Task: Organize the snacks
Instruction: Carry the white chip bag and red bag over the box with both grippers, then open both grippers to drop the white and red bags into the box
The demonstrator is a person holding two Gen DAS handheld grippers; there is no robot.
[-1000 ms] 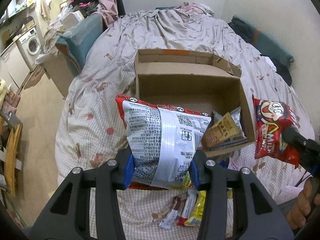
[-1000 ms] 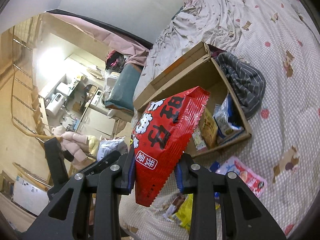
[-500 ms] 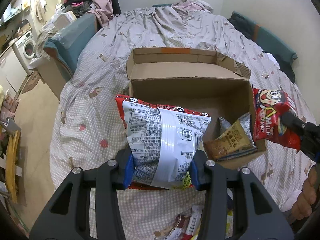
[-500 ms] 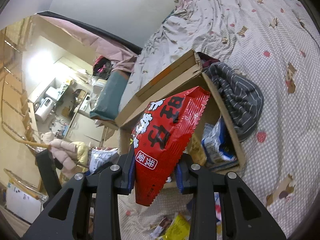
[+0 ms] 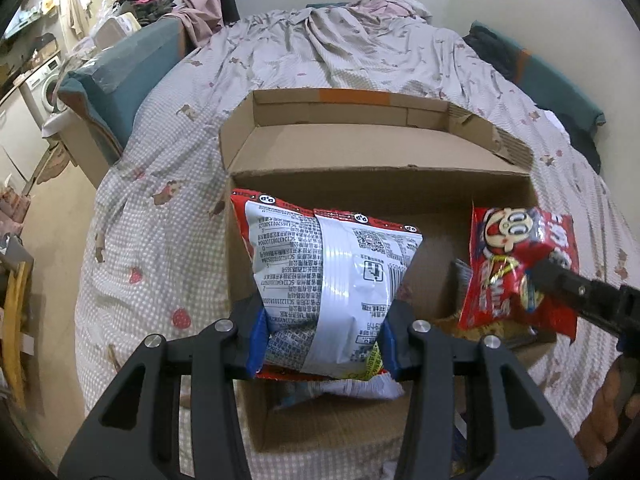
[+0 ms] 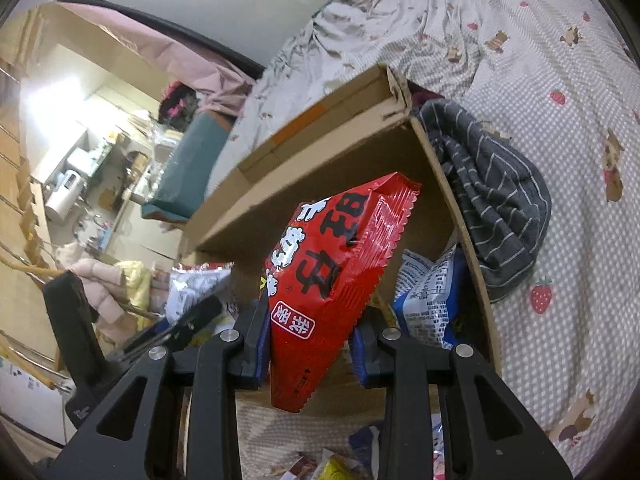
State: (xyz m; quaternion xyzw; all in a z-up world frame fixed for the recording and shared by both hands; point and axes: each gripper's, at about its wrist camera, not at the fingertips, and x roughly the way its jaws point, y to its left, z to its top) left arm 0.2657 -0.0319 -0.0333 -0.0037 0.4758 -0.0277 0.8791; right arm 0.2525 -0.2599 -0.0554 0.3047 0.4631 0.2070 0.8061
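Cardboard box (image 5: 360, 152) lies directly ahead and below both claws; my left claw (image 5: 322, 344) pinches the white snack bag (image 5: 336, 280), my right claw (image 6: 310, 346) the red packet (image 6: 332, 272), both above its opening.

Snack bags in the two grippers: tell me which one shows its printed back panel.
The silver-backed bag in the left gripper shows small print and codes; the right gripper holds a red bag with large characters.

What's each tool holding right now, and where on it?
Left tool: silver-backed snack bag, pinched across its lower end. Right tool: red snack packet, clamped near its lower sealed end. Both hang above the cardboard box.
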